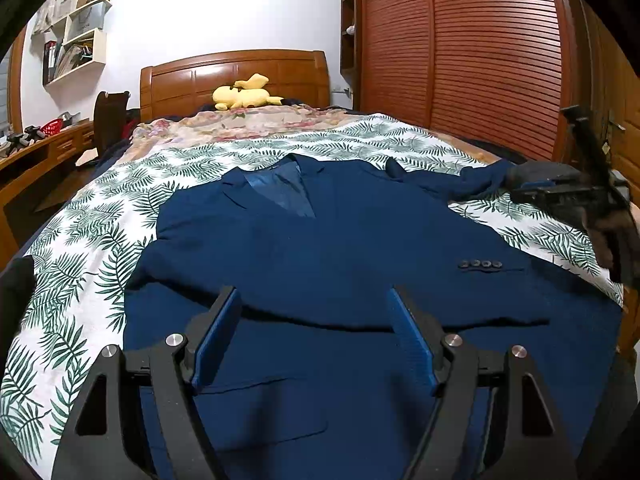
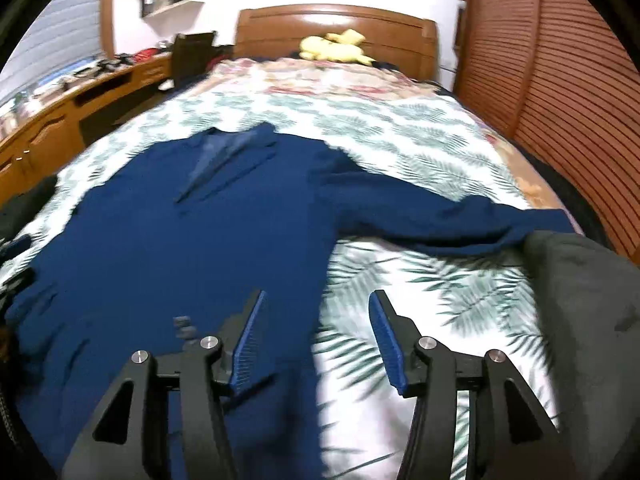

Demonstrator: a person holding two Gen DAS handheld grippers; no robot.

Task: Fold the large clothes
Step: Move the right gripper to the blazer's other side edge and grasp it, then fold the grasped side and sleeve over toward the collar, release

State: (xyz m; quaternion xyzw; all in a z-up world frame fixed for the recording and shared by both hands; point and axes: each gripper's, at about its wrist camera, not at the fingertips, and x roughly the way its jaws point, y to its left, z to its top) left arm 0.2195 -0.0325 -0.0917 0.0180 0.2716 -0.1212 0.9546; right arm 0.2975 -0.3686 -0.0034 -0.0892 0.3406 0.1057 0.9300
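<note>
In the left wrist view, the left tongs [image 1: 314, 304] stand wide apart above the lower front of a dark blue jacket [image 1: 320, 232], with nothing between the blue pads [image 1: 412, 336] and no cloth gripped. The jacket lies front up across a bed [image 1: 72, 240] covered in a white spread printed with green fern leaves, its collar and shiny lining pointing toward the wooden headboard [image 1: 236, 76]. One sleeve is folded across the body, its cuff with four dark buttons [image 1: 480, 265] lying near the right edge of the garment. The other sleeve stretches out toward the right side of the bed, where the right tongs [image 1: 560, 192] appear dark and blurred near the sleeve's end; their state cannot be read from here. A yellow plush toy [image 1: 244, 96] rests by the headboard, and a slatted wooden wardrobe [image 1: 480, 48] stands to the right. In the right wrist view, blurred by motion, the right tongs [image 2: 316, 300] are partly open and empty, poised over the jacket's [image 2: 160, 240] right edge and the bare spread [image 2: 440, 292]. The outstretched sleeve [image 2: 440, 216] lies well ahead of them, running toward a grey-gloved hand or cloth [image 2: 580, 280] at the right edge.
</note>
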